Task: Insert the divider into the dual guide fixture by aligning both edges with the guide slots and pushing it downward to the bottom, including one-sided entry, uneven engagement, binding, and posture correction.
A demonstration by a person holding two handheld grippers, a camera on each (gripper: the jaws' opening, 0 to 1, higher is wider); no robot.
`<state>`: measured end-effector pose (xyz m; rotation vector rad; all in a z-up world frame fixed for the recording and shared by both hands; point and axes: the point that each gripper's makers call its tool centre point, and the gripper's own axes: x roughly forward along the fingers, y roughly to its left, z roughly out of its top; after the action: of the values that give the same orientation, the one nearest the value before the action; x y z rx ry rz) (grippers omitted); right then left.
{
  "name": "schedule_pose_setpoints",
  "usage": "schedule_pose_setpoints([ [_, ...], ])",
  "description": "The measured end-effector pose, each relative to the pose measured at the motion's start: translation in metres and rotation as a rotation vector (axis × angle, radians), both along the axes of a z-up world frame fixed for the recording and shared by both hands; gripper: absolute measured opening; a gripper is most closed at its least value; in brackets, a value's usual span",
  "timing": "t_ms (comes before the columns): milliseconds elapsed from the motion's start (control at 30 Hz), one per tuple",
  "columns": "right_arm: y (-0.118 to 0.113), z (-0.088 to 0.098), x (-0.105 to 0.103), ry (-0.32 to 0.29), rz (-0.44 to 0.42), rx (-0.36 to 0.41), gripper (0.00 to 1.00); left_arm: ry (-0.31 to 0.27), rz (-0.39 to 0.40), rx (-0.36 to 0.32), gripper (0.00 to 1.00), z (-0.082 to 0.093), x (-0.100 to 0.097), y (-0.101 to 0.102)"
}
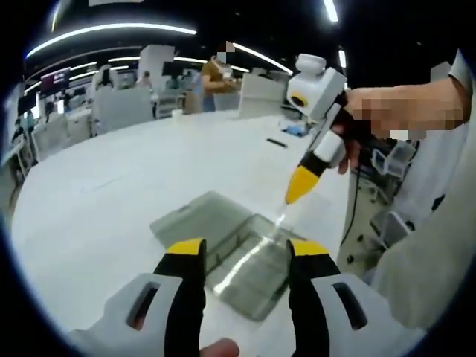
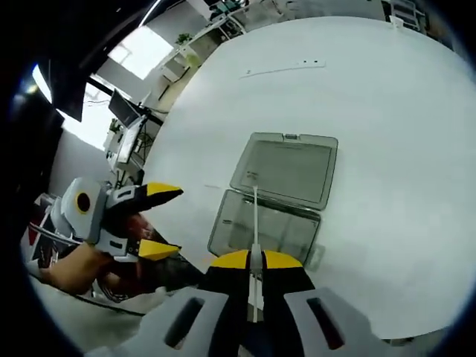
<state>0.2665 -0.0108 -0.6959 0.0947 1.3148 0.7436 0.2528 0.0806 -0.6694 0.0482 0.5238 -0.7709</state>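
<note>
Clear thin divider (image 2: pixel 254 223), pinched edge-on in my right gripper (image 2: pixel 255 260) above the open box (image 2: pixel 282 193) on the table (image 2: pixel 387 111). Looks light, flexible, slippery; I'd grip nearer its middle. Left gripper (image 1: pixel 245 249) spread, holding nothing.

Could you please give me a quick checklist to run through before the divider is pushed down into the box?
1. Divider held by the right hand-held gripper, jaws shut on its edge: ok.
2. Clear box on the white table, hinged lid lying flat open: ok.
3. Divider upright over the box tray: ok in the right gripper view.
4. Both divider edges seated in the guide slots: cannot tell, slots too faint.
5. Left hand-held gripper open, near the box, not bracing it: not ok if binding needs a steadying hold.
6. Divider at the bottom: cannot tell.
</note>
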Motion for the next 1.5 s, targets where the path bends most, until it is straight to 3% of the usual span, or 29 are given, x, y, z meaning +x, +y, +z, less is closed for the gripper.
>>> schedule_pose_setpoints([
  [533,0.008,-0.013,0.002,-0.003,-0.042,-0.053,0.00,0.016,0.011,0.009,0.44,-0.009,-0.007,0.007],
  [567,0.009,-0.013,-0.004,0.049,-0.072,-0.063,0.00,0.016,0.010,0.008,0.44,-0.009,-0.007,0.007],
  [667,0.012,-0.015,-0.002,0.023,-0.058,-0.058,0.00,0.015,0.010,0.004,0.43,-0.008,-0.008,0.008],
  [933,0.007,-0.023,-0.010,0.075,-0.101,-0.105,0.00,0.010,0.020,-0.004,0.43,-0.007,-0.010,0.011],
  [1100,0.003,-0.027,-0.009,0.058,-0.084,-0.129,0.00,0.011,0.023,-0.007,0.42,-0.008,-0.012,0.011],
  [1267,0.004,-0.029,-0.011,0.101,-0.117,-0.137,0.00,0.008,0.027,-0.008,0.41,-0.009,-0.014,0.012],
  [1500,0.010,-0.030,-0.014,0.098,-0.096,-0.148,0.00,0.009,0.036,-0.012,0.41,-0.009,-0.015,0.012],
])
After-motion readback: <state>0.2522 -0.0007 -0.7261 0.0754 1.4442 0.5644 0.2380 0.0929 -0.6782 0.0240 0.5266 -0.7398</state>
